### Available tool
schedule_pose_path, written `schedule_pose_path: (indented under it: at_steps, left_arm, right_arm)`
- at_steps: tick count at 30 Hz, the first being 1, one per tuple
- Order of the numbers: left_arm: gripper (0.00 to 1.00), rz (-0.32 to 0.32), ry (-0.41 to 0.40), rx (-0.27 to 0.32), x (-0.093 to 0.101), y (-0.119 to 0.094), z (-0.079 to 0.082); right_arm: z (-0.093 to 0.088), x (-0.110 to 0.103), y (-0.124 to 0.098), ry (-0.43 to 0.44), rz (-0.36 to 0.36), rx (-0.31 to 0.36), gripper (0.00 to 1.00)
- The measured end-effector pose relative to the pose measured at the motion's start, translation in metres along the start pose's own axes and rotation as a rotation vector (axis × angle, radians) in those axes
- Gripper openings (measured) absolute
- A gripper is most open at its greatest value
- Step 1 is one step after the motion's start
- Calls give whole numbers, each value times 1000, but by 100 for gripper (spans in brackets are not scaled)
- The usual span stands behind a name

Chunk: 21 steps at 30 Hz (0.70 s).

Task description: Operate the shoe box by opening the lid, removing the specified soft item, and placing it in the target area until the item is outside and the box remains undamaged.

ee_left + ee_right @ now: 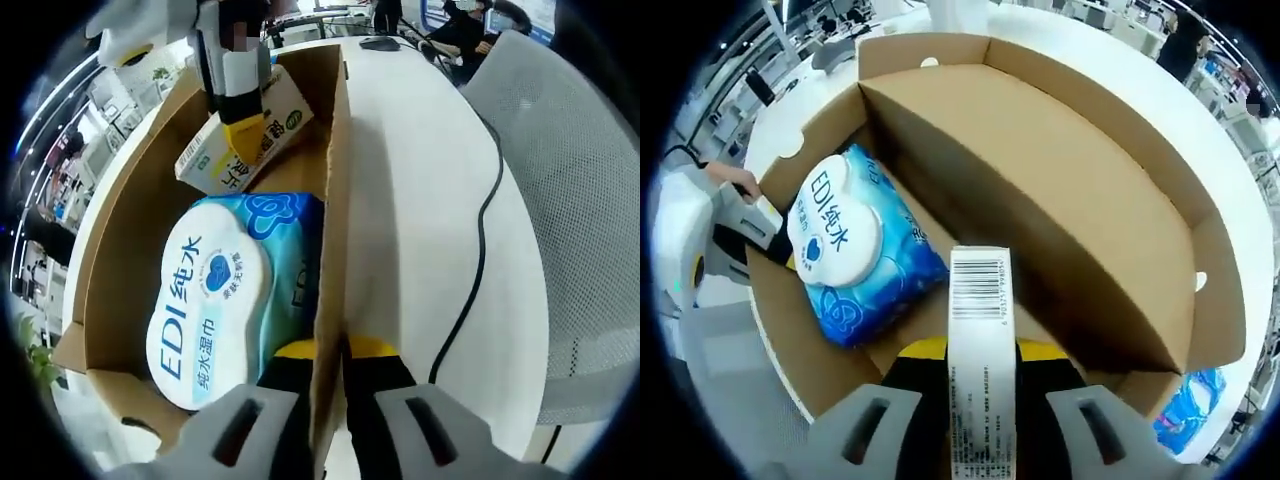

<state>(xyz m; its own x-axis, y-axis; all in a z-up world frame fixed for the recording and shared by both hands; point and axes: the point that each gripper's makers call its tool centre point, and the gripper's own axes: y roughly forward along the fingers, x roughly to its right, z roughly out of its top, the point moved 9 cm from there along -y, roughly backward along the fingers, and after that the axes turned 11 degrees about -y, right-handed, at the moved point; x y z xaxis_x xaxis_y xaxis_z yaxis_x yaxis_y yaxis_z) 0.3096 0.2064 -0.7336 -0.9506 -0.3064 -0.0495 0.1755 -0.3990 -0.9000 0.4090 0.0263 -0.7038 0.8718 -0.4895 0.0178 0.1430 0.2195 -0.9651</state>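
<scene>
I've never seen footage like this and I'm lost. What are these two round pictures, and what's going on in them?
A person holds a two-jaw gripper in each hand, and a fisheye camera rides on each.

In the left gripper view, the left gripper is clamped on the wall of an open cardboard box on a white table. Inside lies a blue wet-wipes pack.

In the right gripper view, the right gripper is shut on a small white carton with a barcode, over the box. That gripper shows from the front at the top of the left gripper view. A grey mesh chair stands beside the table.
</scene>
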Motion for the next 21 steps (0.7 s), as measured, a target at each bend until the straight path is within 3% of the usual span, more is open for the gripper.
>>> schedule_pose_path:
  at_steps: [15,21]
  left_arm:
    - [4,0,5,0,1,0,-1]
    - [4,-1,3,0,1,1,-1]
  right_arm:
    - [-6,-3,-27,9,-28,78,20]
    - [-7,-6,-36,74,-22,121,20]
